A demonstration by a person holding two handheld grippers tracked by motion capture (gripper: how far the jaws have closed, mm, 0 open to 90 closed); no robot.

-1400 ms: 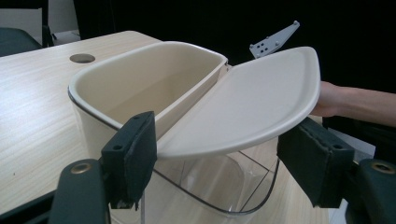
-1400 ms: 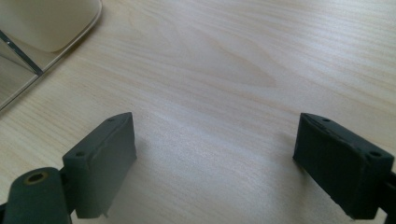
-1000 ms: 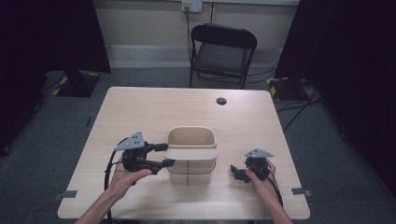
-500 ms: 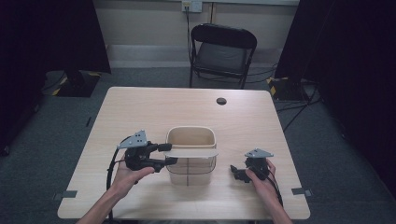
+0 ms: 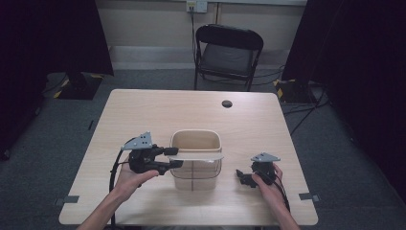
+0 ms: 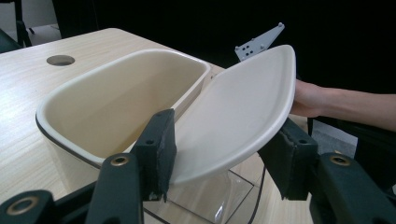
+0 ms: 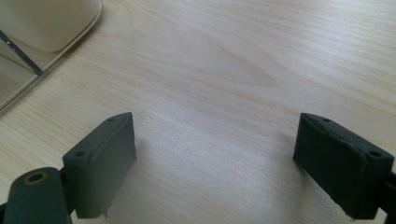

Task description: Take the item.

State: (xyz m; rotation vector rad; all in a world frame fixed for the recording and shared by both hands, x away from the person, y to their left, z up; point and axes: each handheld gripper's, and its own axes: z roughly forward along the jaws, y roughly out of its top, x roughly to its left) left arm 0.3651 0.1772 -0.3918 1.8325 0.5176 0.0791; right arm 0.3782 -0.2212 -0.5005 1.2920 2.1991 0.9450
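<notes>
Cream plastic, left side first: your left gripper sits at the left rim of the bin, with the flap lid between its jaws. In the left gripper view the left pad lies against the lid's edge and the right pad stands just off or barely at the underside; from this angle you cannot tell if it presses. The jaws have just been closing, and they stand narrower than a second ago around the lid, while the hand itself has barely shifted. Judgement: you are in the act of taking hold of the lid, not yet lifting or swinging it.

Centre: the bin stands upright on the table, near its front edge, with a clear lower body under the cream top. The lid is tilted, raised on its far side, and the inner tub looks empty.

Right: your right gripper rests low on the wood, apart from the bin, unchanged from the earlier frames. Its jaws are spread wide with bare table between them. It holds nothing.

Meaning for the work: grip on the lid looks nearly made; confirm both pads bite before you move it.
</notes>
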